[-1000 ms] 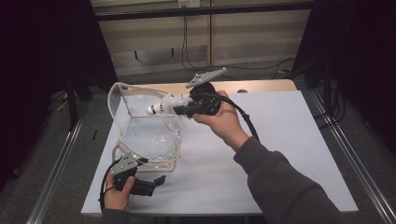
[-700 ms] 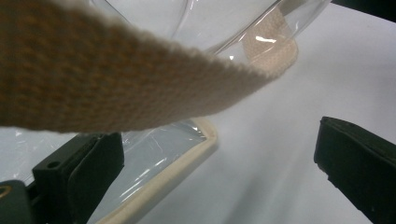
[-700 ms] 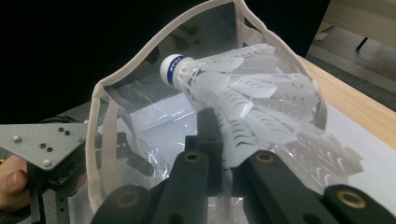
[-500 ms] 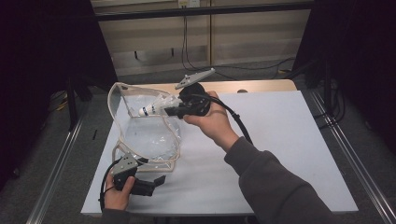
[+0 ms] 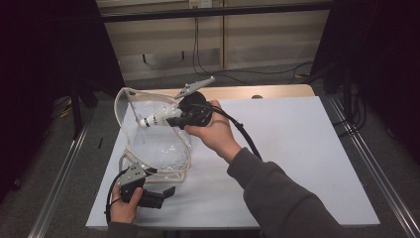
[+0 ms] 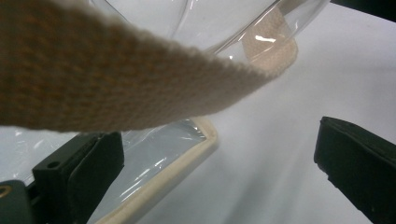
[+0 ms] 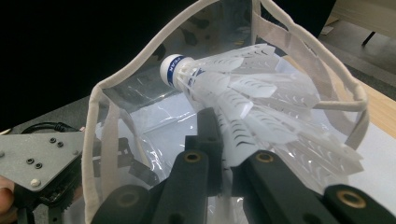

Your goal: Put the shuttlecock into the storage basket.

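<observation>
A clear plastic bag point(image 5: 159, 145) with beige trim stands open on the white table point(image 5: 297, 148). My right gripper point(image 5: 172, 120) is shut on the skirt of a white plastic shuttlecock point(image 5: 152, 120) and holds it level at the bag's mouth, cork end pointing into the bag. In the right gripper view the shuttlecock point(image 7: 224, 81) sits between the jaws of the right gripper point(image 7: 219, 135), inside the bag's trimmed rim point(image 7: 105, 88). My left gripper point(image 5: 166, 192) rests at the bag's near corner, open. Its jaws stand wide apart around the bag's beige edge point(image 6: 187, 151), under a beige strap point(image 6: 116, 88).
A wooden strip point(image 5: 267, 91) runs along the table's far edge. Metal rails point(image 5: 369, 163) flank the table on both sides. A black cable point(image 5: 242, 131) trails from the right gripper across the table. Cables lie on the floor behind.
My right hand has carried the shuttlecock leftward and slightly down, further over the bag's mouth. The left hand has stayed put.
</observation>
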